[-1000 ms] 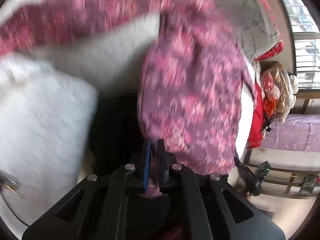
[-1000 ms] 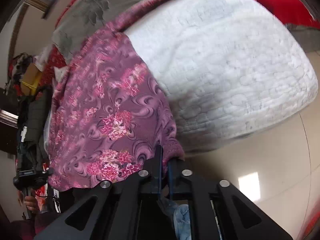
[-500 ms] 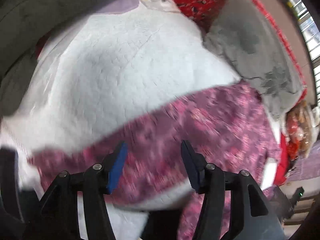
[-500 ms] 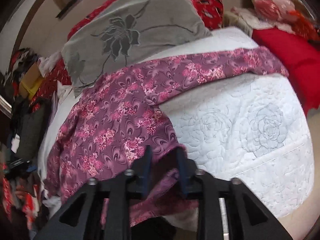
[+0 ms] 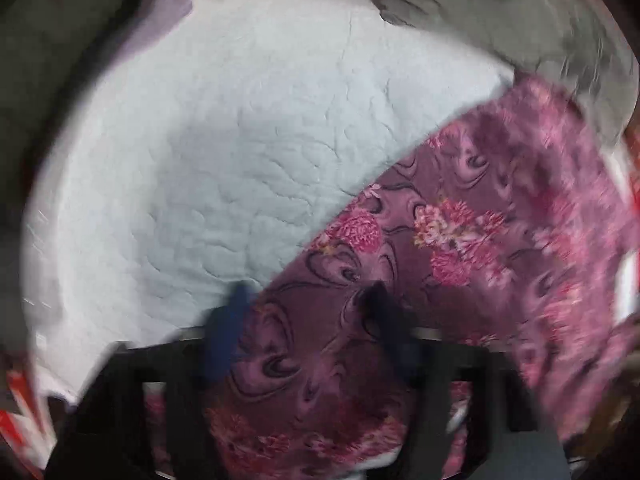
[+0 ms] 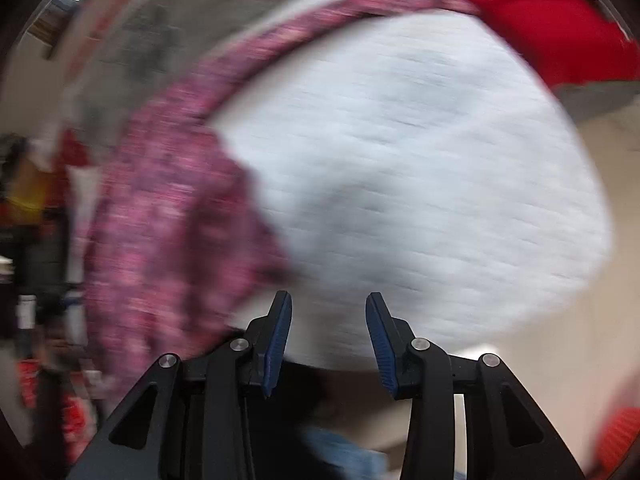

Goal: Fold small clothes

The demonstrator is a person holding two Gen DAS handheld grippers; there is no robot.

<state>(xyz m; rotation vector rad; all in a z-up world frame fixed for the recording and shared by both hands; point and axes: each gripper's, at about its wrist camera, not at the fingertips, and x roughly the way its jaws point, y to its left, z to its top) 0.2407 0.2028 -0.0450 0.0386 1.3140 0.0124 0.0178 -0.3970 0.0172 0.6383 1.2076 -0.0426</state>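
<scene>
A purple garment with pink flowers [image 5: 460, 240] lies spread on a white quilted bed [image 5: 240, 140]. In the left wrist view it fills the lower right, and my left gripper [image 5: 308, 300] is open just over its near edge, with cloth showing between and below the jaws. In the right wrist view the garment [image 6: 172, 208] lies at the left, blurred, with a strip running along the far side. My right gripper [image 6: 328, 320] is open and empty over the white quilt [image 6: 420, 160], to the right of the garment.
A grey flowered pillow [image 5: 520, 20] lies at the bed's far side. A red cover [image 6: 540, 12] is at the far right. Dark clothing [image 5: 48, 60] sits at the left. Beige floor [image 6: 592, 340] shows beyond the bed's edge.
Both grippers held the garment shut a second ago and have since opened. The garment now lies on the bed. The right gripper has come off the cloth and swung right.
</scene>
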